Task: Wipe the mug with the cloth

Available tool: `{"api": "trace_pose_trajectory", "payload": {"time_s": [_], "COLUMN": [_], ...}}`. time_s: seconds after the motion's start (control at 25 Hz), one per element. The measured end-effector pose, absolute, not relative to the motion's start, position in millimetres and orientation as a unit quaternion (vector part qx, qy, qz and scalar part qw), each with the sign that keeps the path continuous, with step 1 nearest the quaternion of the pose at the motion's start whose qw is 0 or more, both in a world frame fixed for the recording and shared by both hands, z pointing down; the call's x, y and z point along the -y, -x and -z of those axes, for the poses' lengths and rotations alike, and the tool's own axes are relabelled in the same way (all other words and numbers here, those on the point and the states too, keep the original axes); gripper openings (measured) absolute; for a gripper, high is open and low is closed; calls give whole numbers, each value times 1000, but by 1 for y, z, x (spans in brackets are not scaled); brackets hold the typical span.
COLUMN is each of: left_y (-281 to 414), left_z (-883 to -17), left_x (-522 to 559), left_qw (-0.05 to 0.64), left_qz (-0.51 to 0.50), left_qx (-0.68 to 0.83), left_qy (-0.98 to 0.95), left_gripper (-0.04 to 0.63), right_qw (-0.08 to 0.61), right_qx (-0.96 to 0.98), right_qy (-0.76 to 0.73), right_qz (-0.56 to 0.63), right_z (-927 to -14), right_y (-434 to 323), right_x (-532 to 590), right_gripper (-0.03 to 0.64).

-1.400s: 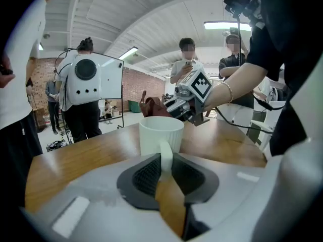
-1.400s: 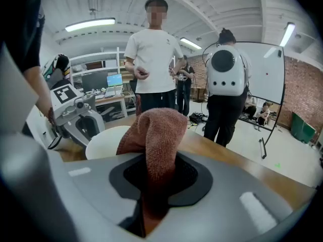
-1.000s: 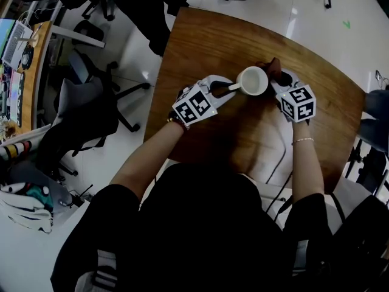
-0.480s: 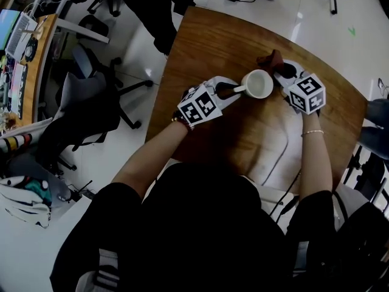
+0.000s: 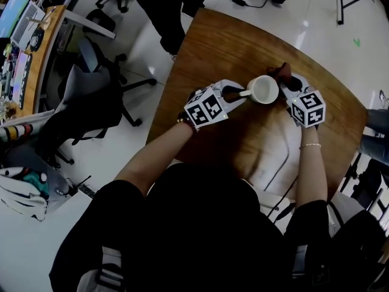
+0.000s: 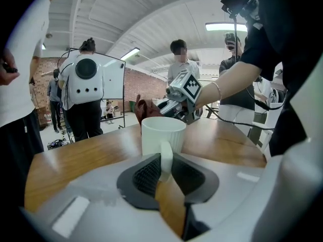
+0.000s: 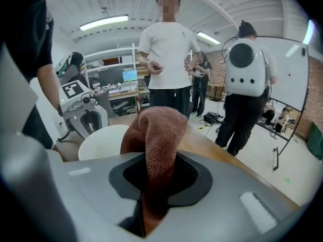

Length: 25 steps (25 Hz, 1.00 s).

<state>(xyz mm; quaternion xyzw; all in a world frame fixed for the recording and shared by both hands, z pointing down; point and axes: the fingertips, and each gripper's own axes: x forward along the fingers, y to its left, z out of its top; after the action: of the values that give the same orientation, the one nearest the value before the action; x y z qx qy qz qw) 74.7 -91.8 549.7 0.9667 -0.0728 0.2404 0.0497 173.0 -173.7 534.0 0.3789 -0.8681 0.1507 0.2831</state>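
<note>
Left gripper view: left gripper (image 6: pixel 164 171) pinches mug (image 6: pixel 162 134) by handle (image 6: pixel 166 158); likely rigid, breakable ceramic, handle surest hold; right gripper (image 7: pixel 154 174) clamps soft cloth (image 7: pixel 157 127).

Mug (image 6: pixel 162 134): plain white, fine vertical ribbing on the wall
Cloth (image 7: pixel 161 130): rust-brown, looped terry texture
Table (image 5: pixel 237 38): mid-brown wood, visible grain
Left gripper (image 6: pixel 164 168) and right gripper (image 7: pixel 151 178): light grey shells, black cross-hatched pads (image 6: pixel 146 176); cubes (image 5: pixel 206 109) carry black-and-white square markers
Floor (image 5: pixel 292 17): glossy white
</note>
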Motion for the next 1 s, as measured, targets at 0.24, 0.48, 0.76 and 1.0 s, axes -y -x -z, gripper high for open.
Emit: {"api": "trace_pose_trajectory", "payload": {"time_s": [0.24, 0.48, 0.76, 1.0], "left_y": [-76, -76, -83, -94], "left_z": [-553, -551, -552, -553], "left_x": [86, 82, 72, 46], "left_qw": [64, 72, 85, 89], "left_qz": [-236, -248, -261, -265], "left_qx": [97, 116, 127, 98], "left_qy": [-965, -959, -953, -955], "left_gripper": [72, 72, 71, 68], "right_qw": [205, 136, 106, 115], "right_qx": [804, 775, 765, 760], "right_qy": [-532, -584, -601, -606], "right_qz": [-167, -201, -207, -204], "right_z": [-513, -505, -501, -511], "right_y": [-200, -186, -156, -148], "right_x": [131, 73, 56, 53], "right_gripper": [77, 77, 77, 77]}}
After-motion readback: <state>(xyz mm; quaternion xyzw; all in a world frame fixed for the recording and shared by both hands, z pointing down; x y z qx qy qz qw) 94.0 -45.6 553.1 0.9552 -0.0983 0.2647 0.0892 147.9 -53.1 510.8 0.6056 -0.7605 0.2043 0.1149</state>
